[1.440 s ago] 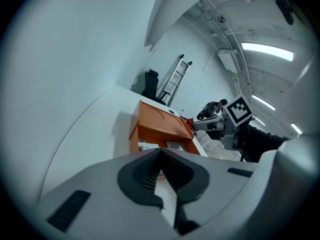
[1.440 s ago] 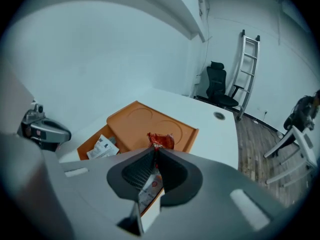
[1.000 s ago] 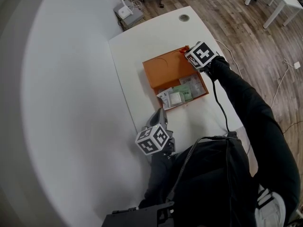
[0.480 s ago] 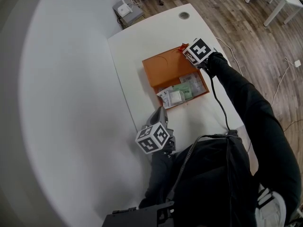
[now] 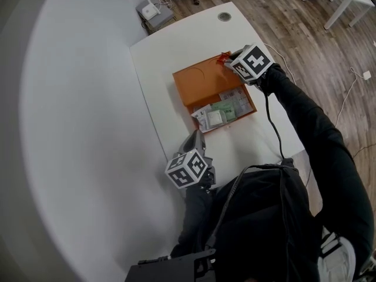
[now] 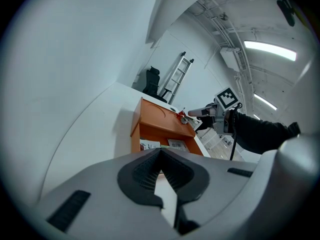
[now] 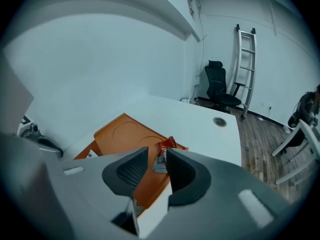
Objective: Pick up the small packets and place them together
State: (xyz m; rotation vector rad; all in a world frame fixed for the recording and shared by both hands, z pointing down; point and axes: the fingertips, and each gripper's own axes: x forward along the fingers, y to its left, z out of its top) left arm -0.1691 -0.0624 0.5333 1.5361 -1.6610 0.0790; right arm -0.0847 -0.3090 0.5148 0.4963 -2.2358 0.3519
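Note:
An orange box (image 5: 200, 78) lies open on the white table. Several small pale and green packets (image 5: 222, 111) lie together in its near end. A red-and-silver packet (image 5: 222, 57) rests on the box's far right corner. My right gripper (image 5: 229, 58) hovers over it. In the right gripper view this packet (image 7: 163, 154) lies in the gap of my right gripper (image 7: 157, 151). Its jaws have just been opening, and the pads stand clear of the packet. My left gripper (image 5: 195, 138) waits near the table's front edge, short of the box, with its jaws together and nothing in them (image 6: 161, 151).
A round cable hole (image 5: 224, 16) sits at the table's far end. Past the table are a black office chair (image 7: 220, 91), a ladder (image 7: 247, 69) and a white device on the floor (image 5: 151, 9). A black cable (image 5: 271, 125) trails from my right gripper.
The right gripper has shifted a little at the box's far right corner, with the red packet still at its tips. The left gripper has stayed where it was.

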